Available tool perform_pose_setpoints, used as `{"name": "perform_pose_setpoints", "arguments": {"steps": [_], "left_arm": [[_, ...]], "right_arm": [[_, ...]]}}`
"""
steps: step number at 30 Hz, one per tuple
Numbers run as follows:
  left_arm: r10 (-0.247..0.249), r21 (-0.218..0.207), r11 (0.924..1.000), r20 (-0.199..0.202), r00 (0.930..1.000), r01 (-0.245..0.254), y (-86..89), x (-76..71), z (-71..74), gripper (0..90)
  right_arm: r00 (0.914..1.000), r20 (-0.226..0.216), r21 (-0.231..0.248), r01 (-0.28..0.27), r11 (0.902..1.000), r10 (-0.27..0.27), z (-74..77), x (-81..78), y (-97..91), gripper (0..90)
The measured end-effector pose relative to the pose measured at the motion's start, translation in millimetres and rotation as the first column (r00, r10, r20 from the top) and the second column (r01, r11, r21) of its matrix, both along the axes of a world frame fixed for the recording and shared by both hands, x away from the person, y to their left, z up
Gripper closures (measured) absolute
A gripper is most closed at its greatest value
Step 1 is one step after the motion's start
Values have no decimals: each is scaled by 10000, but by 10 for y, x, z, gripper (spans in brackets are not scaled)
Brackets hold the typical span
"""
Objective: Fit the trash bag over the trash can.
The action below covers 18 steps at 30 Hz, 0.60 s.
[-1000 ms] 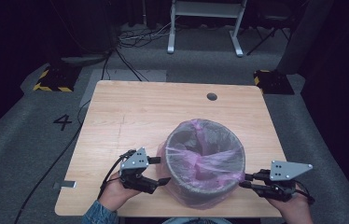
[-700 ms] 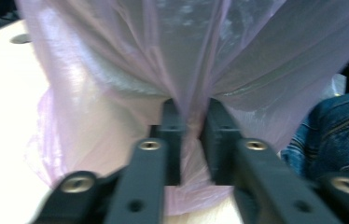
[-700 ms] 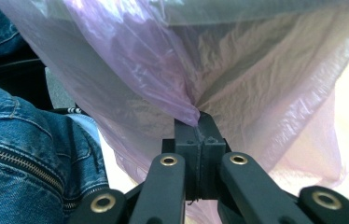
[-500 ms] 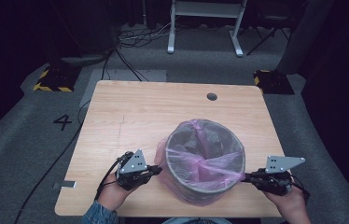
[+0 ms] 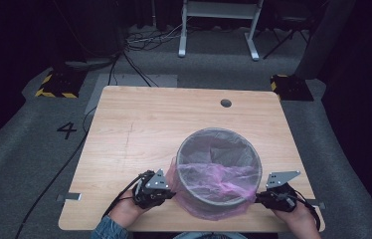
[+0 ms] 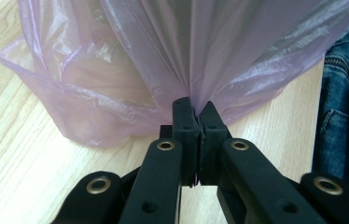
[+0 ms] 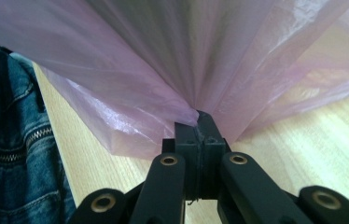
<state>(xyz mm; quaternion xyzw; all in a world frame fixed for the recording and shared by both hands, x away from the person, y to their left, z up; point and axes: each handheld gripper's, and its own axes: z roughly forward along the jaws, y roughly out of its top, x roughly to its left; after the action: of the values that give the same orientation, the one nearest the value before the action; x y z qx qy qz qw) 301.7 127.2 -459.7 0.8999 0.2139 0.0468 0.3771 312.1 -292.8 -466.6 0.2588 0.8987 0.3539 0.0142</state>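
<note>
Mesh bin (image 5: 219,169) on the table (image 5: 139,129), lined with a pink bag (image 5: 214,177) whose film sags across the inside of the bin and drapes over its near rim and down the outer wall. No other contents can be made out through the film. Left gripper (image 5: 166,191): jaws clenched on a gathered pleat of the bag at the bin's left side; in the left gripper view the left gripper (image 6: 196,109) has its tips pressed together with the bag (image 6: 172,60) fanning up and away from the pinch point, a loose fold of film lying on the table to the left of the jaws, and denim to their right. Right gripper (image 5: 259,198): jaws likewise clenched on the bag at the bin's right side; in the right gripper view the right gripper (image 7: 199,120) holds the bag (image 7: 200,51) just ahead of its tips, the film spreading upward to both sides of the jaws, with bare table beneath on the right and denim on the left. The bin stands between the two grippers, the bag stretched from one pinch to the other.
</note>
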Motion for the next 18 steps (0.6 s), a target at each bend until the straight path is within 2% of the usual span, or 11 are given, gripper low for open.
{"name": "perform_pose_setpoints", "arguments": {"steps": [4,5,6,7,8,9,10,12,14,16,18], "left_arm": [[1001,735,9921,199,9948,-1013,107,46,-44,876],[1366,631,9885,171,9905,-1374,150,79,-60,879],[1489,236,9885,172,9887,-1492,186,91,-56,878],[1429,-199,9896,240,9895,-1424,212,87,-36,874],[1231,-941,9885,457,9913,-1185,241,66,0,819],[966,-1734,9811,556,9938,-857,262,35,58,685],[781,-2109,9754,554,9954,-648,269,18,106,536],[352,-2493,9682,521,9980,-212,260,-5,171,371],[120,-2558,9667,749,9971,76,218,-44,228,305],[-55,-2518,9673,939,9956,291,165,-61,263,303],[-137,-2287,9726,1208,9926,413,94,-88,304,370]], "right_arm": [[9998,-37,-119,219,9997,-220,15,-29,-84,900],[9996,-30,-101,291,9995,-292,13,-28,-110,900],[9989,-80,-83,463,9989,-463,9,-21,-154,900],[9985,-174,-4,523,9986,-523,4,-15,-185,898],[9984,-202,92,522,9986,-520,2,-14,-201,878],[9987,-149,184,484,9987,-481,7,-22,-213,777],[9983,141,278,556,9981,-560,14,-37,-216,632],[9967,463,424,643,9970,-663,28,-61,-217,492],[9959,764,839,414,9956,-478,71,-103,-220,423],[9937,1042,1135,299,9931,-418,142,-143,-205,392],[9922,1235,1432,13,9897,-192,228,-187,-178,452]]}}
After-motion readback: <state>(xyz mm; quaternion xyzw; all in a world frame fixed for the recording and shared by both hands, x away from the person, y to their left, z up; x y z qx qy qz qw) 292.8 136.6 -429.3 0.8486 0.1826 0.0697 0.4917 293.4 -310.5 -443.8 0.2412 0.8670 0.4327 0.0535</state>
